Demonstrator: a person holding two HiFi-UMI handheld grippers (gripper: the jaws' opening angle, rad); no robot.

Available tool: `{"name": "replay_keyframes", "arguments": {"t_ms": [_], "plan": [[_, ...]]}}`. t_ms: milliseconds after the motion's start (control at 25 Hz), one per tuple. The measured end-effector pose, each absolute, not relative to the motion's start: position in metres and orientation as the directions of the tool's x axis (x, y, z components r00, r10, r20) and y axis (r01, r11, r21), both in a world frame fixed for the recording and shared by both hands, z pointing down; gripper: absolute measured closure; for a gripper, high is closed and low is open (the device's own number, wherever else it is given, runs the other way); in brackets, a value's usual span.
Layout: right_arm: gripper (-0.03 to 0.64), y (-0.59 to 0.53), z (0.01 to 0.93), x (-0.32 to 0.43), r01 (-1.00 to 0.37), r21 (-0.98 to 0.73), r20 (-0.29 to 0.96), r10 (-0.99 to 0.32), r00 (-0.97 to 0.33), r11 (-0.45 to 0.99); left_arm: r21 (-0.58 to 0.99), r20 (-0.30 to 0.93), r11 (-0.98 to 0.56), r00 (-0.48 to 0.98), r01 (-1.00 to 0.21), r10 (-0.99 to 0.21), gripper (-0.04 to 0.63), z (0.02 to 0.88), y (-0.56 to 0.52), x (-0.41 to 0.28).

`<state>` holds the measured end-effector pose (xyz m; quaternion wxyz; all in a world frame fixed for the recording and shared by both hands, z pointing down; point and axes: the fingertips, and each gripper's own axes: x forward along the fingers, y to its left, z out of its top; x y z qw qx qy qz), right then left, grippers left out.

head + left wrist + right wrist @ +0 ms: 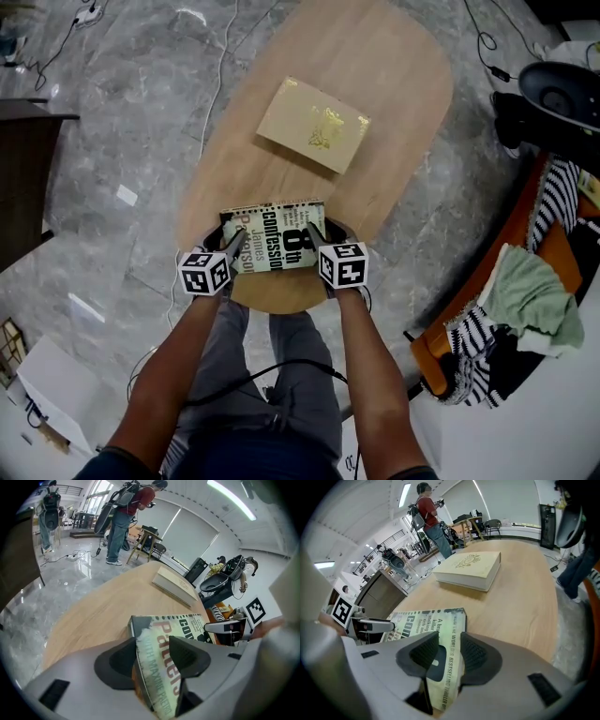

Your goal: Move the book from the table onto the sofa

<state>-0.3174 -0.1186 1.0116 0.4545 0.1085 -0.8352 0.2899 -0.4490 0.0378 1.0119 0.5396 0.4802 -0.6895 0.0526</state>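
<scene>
Head view shows my left gripper and right gripper each clamped on a near corner of the book, at the near end of the table.

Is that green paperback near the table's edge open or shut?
Shut: the green paperback book lies closed, cover up, on the oval wooden table.

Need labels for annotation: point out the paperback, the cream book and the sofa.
paperback (277, 236): head view, middle of its front cover.
cream book (314, 125): head view, centre of its cover.
sofa (562, 248): head view, bare orange patch between the clothes.
</scene>
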Motion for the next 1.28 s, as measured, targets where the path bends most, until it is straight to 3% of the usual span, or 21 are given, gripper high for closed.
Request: {"name": "replay_keyframes", "arguments": {"t_ms": [640, 1280], "plan": [[0.471, -0.147, 0.886, -0.333, -0.494, -0.260, 0.719, -0.175, -0.673, 0.830, 0.372, 0.686, 0.434, -0.072, -0.820, -0.724, 0.377, 0.891, -0.006, -0.484], [0.471, -0.169, 0.700, -0.338, -0.544, -0.166, 0.507, -0.402, -0.763, 0.822, 0.288, 0.470, 0.244, -0.085, -0.926, -0.878, 0.377, 0.702, -0.050, -0.508]]}}
